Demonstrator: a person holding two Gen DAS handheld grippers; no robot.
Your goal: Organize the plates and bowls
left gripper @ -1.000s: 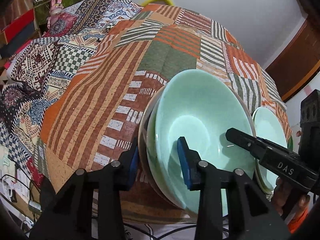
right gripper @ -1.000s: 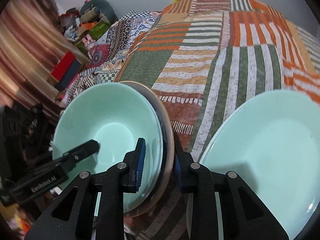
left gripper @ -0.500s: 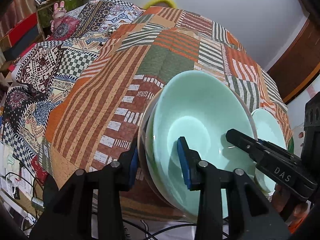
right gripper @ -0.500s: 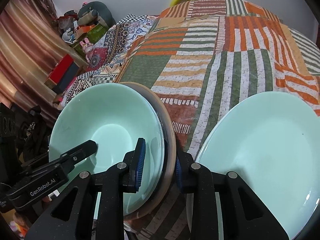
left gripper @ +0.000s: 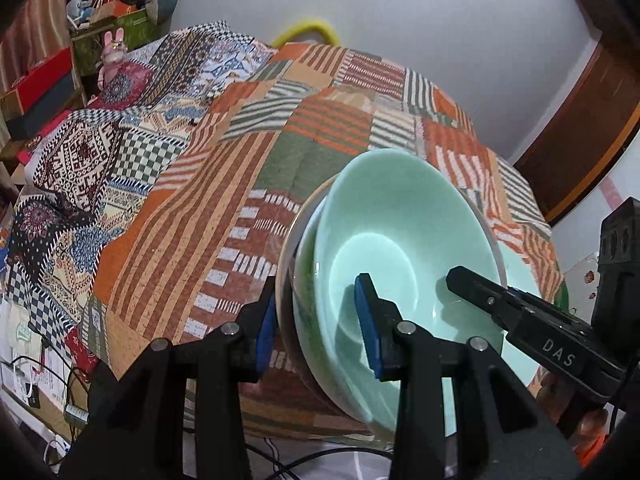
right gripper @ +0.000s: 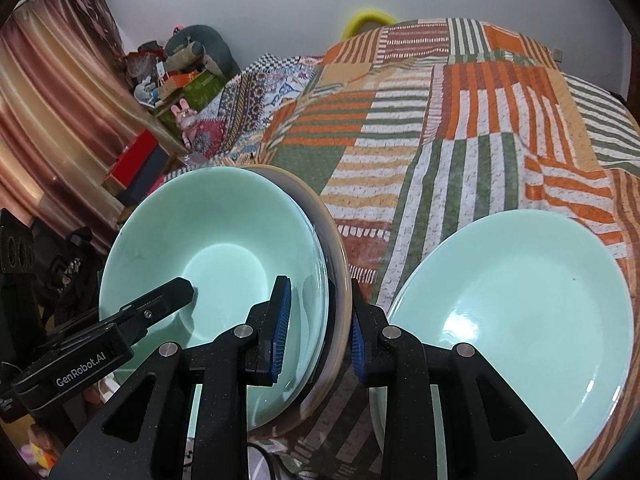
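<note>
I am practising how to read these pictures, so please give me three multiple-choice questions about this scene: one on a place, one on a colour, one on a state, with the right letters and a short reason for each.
1. Where does the single plate lie?
A. on the patchwork blanket, to the right of the stacked bowls
B. inside the top bowl
C. on the red box

2. What colour is the inside of the top bowl?
A. orange
B. pale green
C. white

3. How is the stack of bowls held?
A. by no gripper
B. by one gripper only
C. by both grippers, one on each side of the rim

Answers:
1 A: the plate rests on the blanket, beside the stack.
2 B: the top bowl is pale green.
3 C: the left gripper and the right gripper each clamp the rim.
</note>
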